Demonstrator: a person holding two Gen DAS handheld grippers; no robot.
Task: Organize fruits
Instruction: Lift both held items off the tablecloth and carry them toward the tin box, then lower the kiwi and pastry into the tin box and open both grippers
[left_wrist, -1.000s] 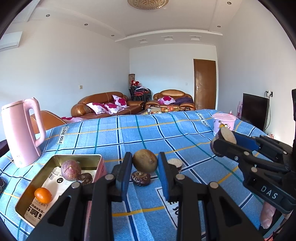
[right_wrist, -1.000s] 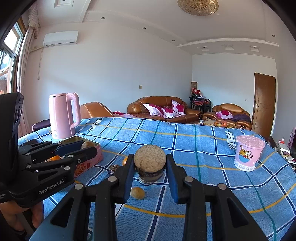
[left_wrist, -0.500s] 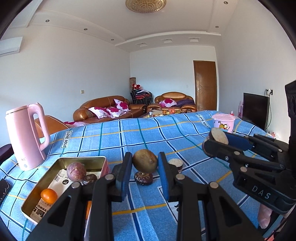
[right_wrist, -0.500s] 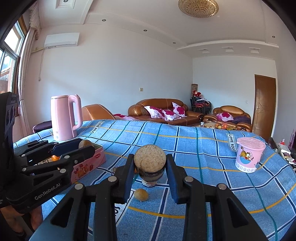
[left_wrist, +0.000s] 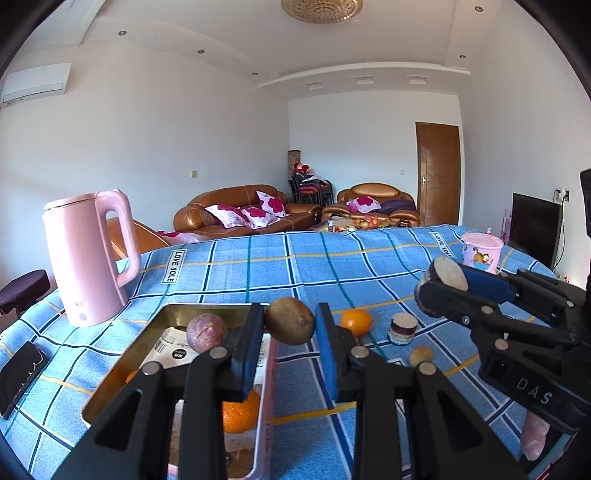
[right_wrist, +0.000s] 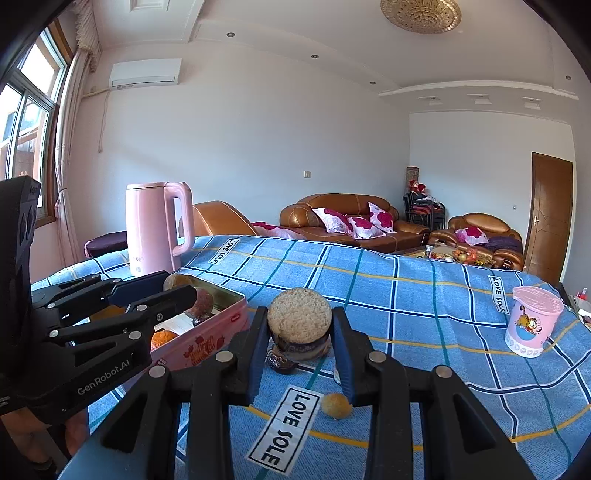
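Leftward since a second ago, the left gripper (left_wrist: 290, 330) now hangs over the pink tin's (left_wrist: 271, 373) right wall, jaws clamped on a brown kiwi (left_wrist: 290, 320). Right gripper (right_wrist: 300, 345) holds a cork-topped round piece (right_wrist: 299, 309) between its jaws, above the blue checked bench (right_wrist: 406, 314). An orange (left_wrist: 355, 322) lies beyond.

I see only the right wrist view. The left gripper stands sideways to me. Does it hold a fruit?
Observer: Yes, the left gripper is shut on a brown kiwi.
Operator: Is some fruit hidden behind my round piece?
Observer: An orange lies on the cloth, to the right of the tin.
Operator: And to the left of the tin?
Observer: A dark phone lies there.
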